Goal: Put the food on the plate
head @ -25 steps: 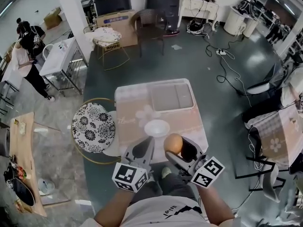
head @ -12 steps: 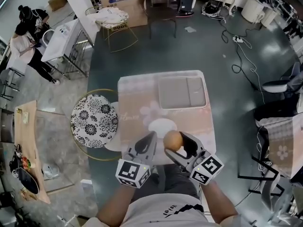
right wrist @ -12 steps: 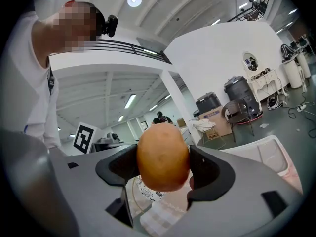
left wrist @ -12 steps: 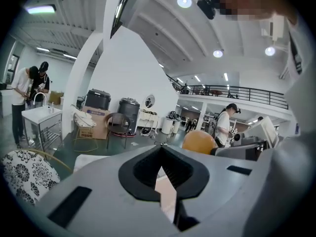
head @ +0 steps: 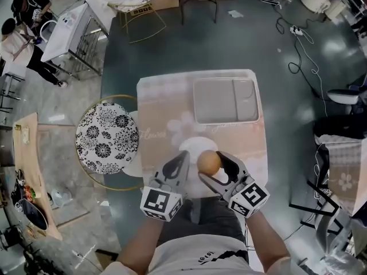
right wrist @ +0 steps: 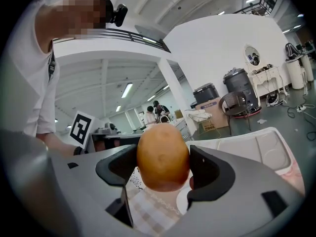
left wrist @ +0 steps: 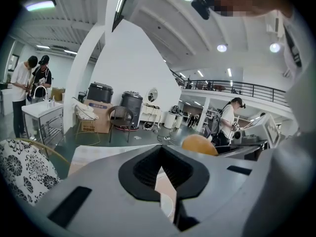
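A round orange-brown food item [head: 209, 162] is held off the table, with my right gripper [head: 217, 171] shut on it; it hangs over the near right edge of a small white plate [head: 189, 145]. In the right gripper view the food [right wrist: 163, 157] fills the gap between the jaws, and the plate [right wrist: 183, 199] shows below it. My left gripper [head: 178, 164] hovers just left of the food at the plate's near edge, shut and holding nothing. From the left gripper view the food [left wrist: 199, 145] sits off to the right.
A grey two-compartment tray [head: 225, 101] lies at the far right of the pink-clothed table [head: 155, 107]. A stool with a black-and-white floral cushion [head: 107, 136] stands left of the table. People [head: 17, 36] stand far left; cables [head: 298, 50] run across the floor.
My right gripper has carried the food forward from beside the plate to over its near edge. The left gripper has moved forward alongside it. The head view has shifted.
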The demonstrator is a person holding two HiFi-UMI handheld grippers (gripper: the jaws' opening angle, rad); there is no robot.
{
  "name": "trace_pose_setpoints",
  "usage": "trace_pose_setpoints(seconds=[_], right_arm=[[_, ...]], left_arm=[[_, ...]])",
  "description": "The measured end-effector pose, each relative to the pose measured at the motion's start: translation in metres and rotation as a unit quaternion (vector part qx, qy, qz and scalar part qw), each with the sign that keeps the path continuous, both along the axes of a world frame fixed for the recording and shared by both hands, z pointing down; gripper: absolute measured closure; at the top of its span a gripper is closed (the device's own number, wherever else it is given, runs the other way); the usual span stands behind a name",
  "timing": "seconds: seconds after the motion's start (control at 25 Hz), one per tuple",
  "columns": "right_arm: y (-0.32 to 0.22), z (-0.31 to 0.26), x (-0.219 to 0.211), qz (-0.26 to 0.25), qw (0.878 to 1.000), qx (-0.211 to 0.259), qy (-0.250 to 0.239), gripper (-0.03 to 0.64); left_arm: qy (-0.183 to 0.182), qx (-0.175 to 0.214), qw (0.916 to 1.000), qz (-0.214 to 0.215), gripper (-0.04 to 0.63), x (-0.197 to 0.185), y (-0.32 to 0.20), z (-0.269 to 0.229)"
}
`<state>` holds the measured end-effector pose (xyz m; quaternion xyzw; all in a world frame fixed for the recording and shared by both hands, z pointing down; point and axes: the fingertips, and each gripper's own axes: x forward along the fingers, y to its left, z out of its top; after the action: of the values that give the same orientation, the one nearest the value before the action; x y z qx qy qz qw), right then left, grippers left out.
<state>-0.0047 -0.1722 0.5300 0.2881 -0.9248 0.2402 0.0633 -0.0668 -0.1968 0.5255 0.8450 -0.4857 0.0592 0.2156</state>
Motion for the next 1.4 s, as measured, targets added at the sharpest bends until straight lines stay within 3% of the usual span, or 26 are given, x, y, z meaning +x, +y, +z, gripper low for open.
trace_pose_setpoints(seconds=[0.68, 1.08, 1.4], right_arm=[[-0.001, 0.092, -0.003, 0.004, 0.999, -0.002, 0.041, 0.302], [-0.003, 0.161, 0.000, 0.005, 0.992, 0.000, 0.123, 0.302], [-0.003, 0.197, -0.003, -0.022, 0.975, 0.025, 0.220, 0.302]], left_arm=[[-0.005, -0.011, 0.9999, 0.011, 0.589, 0.006, -0.007, 0.080], [-0.006, -0.022, 0.9997, 0.010, 0.590, 0.007, -0.005, 0.120], [-0.010, -0.027, 0.9995, 0.011, 0.590, 0.007, -0.006, 0.133]])
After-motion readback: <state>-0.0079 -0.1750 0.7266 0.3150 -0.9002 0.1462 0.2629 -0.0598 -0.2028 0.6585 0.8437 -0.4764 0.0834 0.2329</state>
